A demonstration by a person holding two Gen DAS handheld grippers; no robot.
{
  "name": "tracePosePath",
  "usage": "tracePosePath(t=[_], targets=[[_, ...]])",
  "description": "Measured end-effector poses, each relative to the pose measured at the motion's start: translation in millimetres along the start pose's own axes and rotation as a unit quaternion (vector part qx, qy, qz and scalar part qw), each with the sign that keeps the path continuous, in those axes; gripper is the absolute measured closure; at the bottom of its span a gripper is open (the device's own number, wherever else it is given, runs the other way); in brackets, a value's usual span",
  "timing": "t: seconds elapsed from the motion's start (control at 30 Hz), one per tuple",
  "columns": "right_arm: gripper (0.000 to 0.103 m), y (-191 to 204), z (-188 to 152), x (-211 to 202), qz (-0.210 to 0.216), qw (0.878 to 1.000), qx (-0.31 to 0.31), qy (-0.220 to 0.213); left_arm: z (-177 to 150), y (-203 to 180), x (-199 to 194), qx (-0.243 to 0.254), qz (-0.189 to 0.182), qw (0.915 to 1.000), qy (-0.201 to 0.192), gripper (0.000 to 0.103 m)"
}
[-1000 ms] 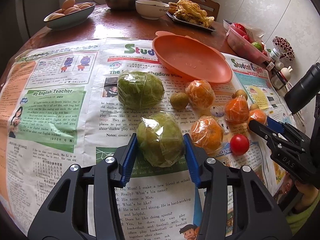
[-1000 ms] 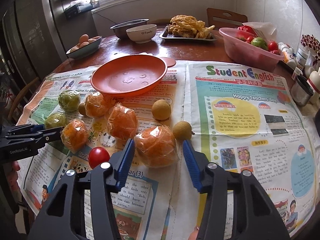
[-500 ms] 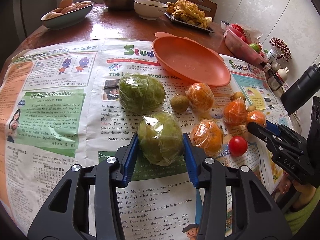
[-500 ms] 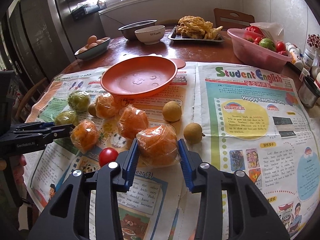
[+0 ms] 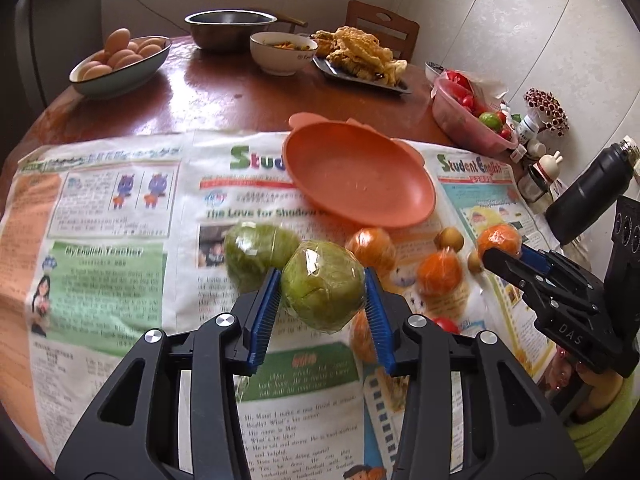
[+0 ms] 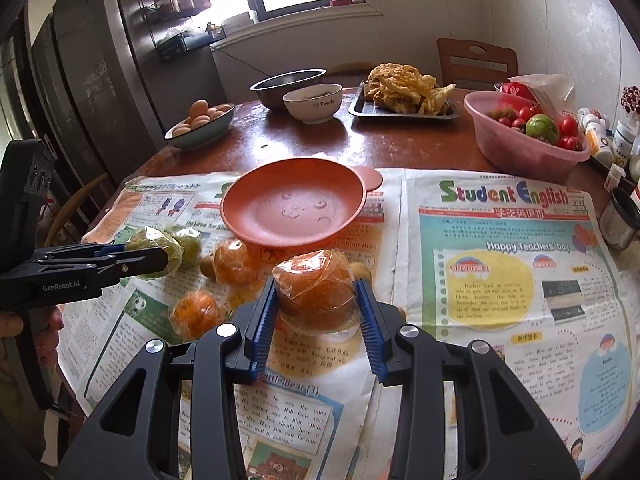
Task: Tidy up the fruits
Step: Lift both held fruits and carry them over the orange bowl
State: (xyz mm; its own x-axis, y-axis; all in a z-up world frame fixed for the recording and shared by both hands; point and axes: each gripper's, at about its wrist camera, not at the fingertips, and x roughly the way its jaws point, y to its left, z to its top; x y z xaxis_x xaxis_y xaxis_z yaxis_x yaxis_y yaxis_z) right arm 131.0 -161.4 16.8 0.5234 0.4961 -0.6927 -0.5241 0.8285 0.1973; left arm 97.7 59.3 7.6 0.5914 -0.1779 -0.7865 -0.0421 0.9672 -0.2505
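Newspaper [image 6: 500,280] covers your half of the table [image 6: 400,148], presumably to keep the wood clean while you sort. The empty orange plate [image 6: 294,210] sits at the sheet's far middle, the likely drop point, within reach of both hands.

Your left gripper [image 5: 322,294] is clamped on a wrapped green fruit [image 5: 323,284], pads pressing both flanks, fruit lifted clear of the paper. Your right gripper [image 6: 316,300] is clamped likewise on a wrapped orange [image 6: 314,286], also off the sheet.

Obstacles: a second green fruit [image 5: 256,250] lies just behind your left load; loose wrapped oranges [image 6: 234,262] and small brown fruits [image 5: 450,239] lie between both tools and the plate. A cherry tomato [image 5: 446,325] is half hidden under your left gripper. Carry high; slippery wrap could shift in the pads.
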Motion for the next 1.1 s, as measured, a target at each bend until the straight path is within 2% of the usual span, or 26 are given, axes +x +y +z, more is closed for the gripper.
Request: tracePosePath(t=[0.37,0.6,1.1], targets=[[0.066,-2.1,29.8,12.8,0.008,1.000,-0.017,-0.009,42.7,-5.7,20.1,0.005,-0.013,0.9999,-0.001,0.070],[0.065,-1.3,41.9,30.9,0.013,1.000,-0.028,0.001,65.6,-6.1,42.3,0.008,-0.016,0.9998,0.008,0.070],[0.065,2.2,52.6,71.3,0.022,0.998,-0.048,0.029,82.2,-2.0,74.8,0.008,-0.019,0.9995,0.025,0.070]])
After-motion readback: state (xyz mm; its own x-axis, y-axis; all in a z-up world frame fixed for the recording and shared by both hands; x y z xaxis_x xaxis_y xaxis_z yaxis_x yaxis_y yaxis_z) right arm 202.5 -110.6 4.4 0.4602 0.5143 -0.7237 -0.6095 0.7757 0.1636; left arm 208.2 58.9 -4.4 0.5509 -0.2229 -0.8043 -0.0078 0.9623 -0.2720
